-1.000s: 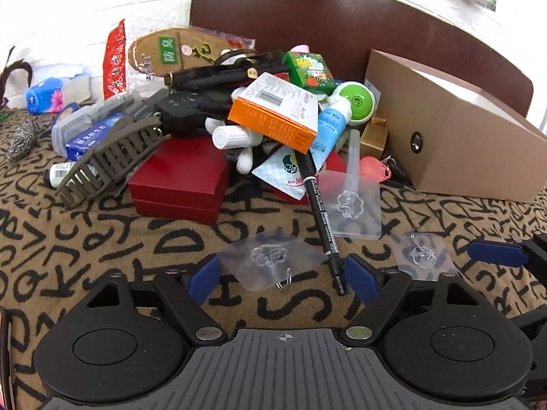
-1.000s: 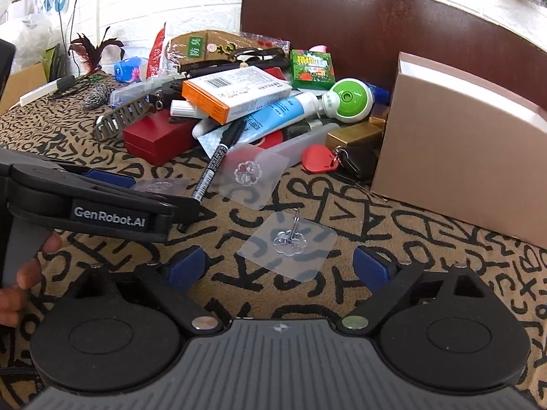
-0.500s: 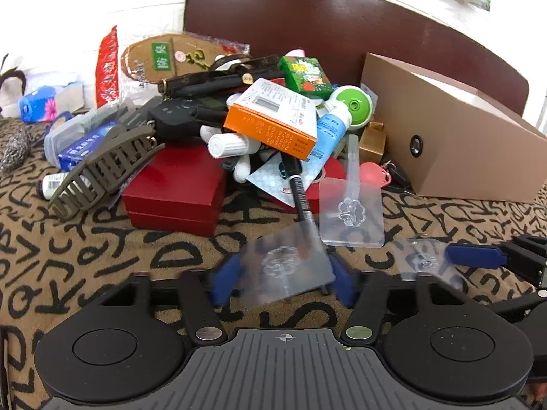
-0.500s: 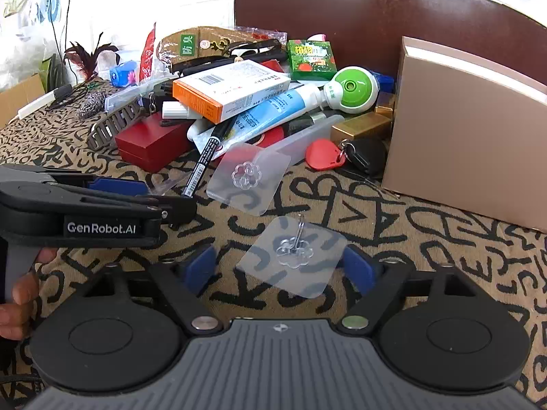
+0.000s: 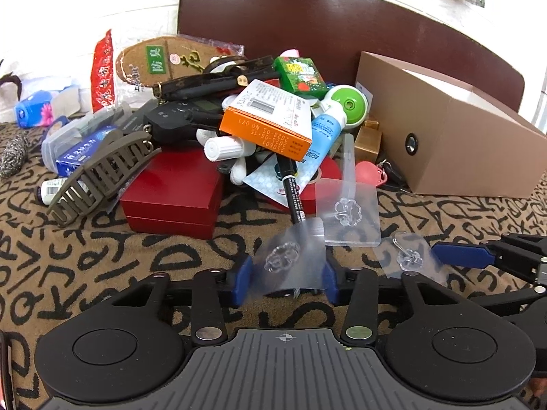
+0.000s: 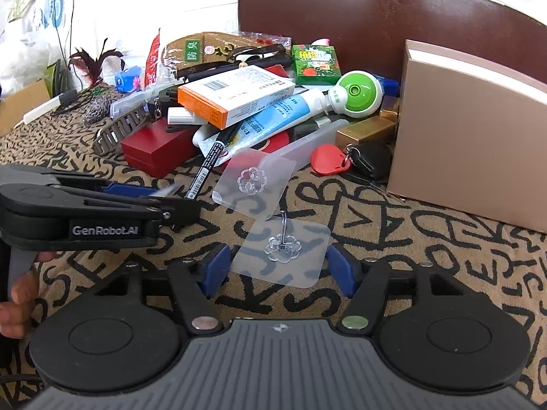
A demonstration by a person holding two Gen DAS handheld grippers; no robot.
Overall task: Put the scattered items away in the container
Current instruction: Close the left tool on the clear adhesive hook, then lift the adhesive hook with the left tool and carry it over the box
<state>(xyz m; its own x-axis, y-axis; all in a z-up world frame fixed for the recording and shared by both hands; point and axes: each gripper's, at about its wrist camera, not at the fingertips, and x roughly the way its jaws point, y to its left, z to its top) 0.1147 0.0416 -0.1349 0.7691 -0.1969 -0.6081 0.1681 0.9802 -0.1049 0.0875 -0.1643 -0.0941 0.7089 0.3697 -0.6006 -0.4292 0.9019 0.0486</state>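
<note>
1. Slip risk: your left gripper (image 5: pixel 286 275) is clamped on a flimsy clear hook sheet (image 5: pixel 290 259), lifted off the surface; it could buckle free.
2. Your right gripper (image 6: pixel 280 266) is apart around another hook sheet (image 6: pixel 282 251), lying flat near the surface's front edge; the pads may skid over it.

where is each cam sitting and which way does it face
Left wrist: on the left gripper, looking forward at the pile and box; its own fingers pinch a clear hook pad, right gripper's tip at right.
Right wrist: on the right gripper, facing the same pile; fingers straddle another pad, left gripper and hand at left.
Shared: marker, box, orange carton.
</note>
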